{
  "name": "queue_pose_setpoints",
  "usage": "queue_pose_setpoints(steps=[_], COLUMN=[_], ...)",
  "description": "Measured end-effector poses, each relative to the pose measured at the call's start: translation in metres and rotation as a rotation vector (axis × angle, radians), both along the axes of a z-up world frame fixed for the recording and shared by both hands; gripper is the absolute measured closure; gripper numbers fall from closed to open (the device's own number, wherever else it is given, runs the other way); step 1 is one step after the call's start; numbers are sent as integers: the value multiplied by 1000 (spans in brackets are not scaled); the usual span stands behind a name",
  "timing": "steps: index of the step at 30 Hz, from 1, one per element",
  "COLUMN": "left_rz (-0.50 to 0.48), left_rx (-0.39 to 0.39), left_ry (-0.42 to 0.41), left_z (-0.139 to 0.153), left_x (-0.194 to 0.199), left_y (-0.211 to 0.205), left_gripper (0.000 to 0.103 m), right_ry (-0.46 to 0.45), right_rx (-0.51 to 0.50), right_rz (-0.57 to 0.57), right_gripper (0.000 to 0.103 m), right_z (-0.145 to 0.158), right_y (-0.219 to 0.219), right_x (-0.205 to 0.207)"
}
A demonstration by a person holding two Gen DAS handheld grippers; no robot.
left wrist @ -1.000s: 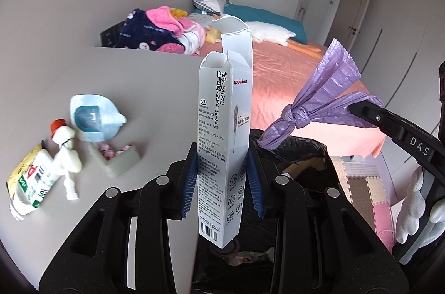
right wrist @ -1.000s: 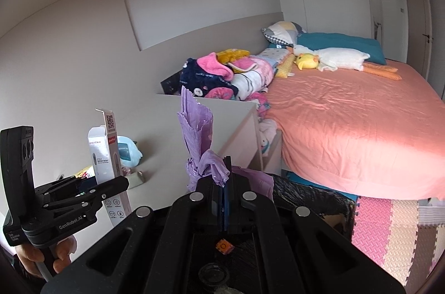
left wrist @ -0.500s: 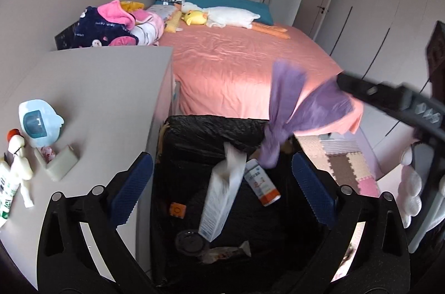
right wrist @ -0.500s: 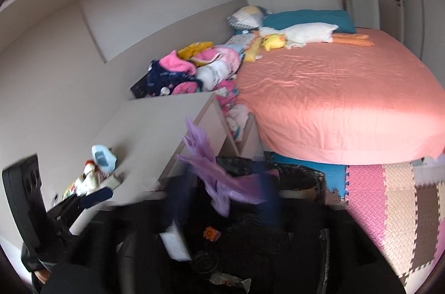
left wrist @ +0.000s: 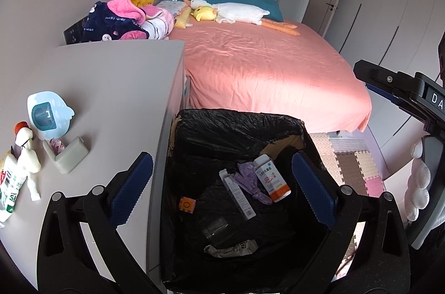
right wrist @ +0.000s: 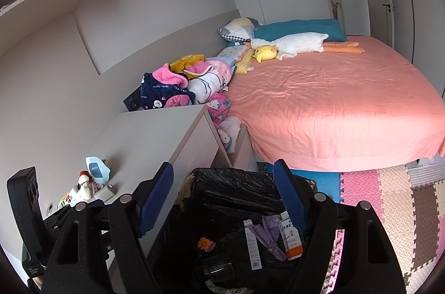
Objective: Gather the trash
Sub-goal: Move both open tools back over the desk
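A bin lined with a black bag (left wrist: 236,124) stands between the desk and the bed. Inside it lie a long white box (left wrist: 237,194), a knotted purple bag (left wrist: 250,182) and a white-and-orange box (left wrist: 271,181). My left gripper (left wrist: 222,182) hangs over the bin, open wide, with nothing between its blue pads. My right gripper (right wrist: 222,196) is also above the bin (right wrist: 230,177), open and holding nothing. Below it the white box (right wrist: 251,244) and the purple bag (right wrist: 268,235) lie side by side.
The grey desk (left wrist: 116,88) left of the bin carries a blue gadget (left wrist: 47,113), a white dog figurine (left wrist: 26,152), a tube (left wrist: 11,182) and a grey corner piece (left wrist: 69,155). A pink bed (left wrist: 264,66) lies behind. Foam mats (left wrist: 353,163) cover the floor on the right.
Both grippers opened. The white box left the left gripper and the purple bag left the right one; both dropped into the bin.
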State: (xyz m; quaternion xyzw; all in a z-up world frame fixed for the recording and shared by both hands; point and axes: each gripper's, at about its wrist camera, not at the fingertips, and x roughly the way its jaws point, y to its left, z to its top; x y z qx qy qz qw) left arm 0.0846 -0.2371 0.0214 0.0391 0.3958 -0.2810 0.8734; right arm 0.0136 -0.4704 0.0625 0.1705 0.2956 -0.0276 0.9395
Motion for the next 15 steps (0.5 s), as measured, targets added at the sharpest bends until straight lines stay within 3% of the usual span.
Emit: queue_pose_setpoints(steps=[15], left_rz=[76], left_rx=[7], left_ry=[0], left_z=[-2], left_x=[7], left_y=[37], left_gripper=[6], right_ry=[21], right_rx=[-24], right_rz=[80], right_gripper=[28], right_z=[-4], right_y=[39], right_x=[18])
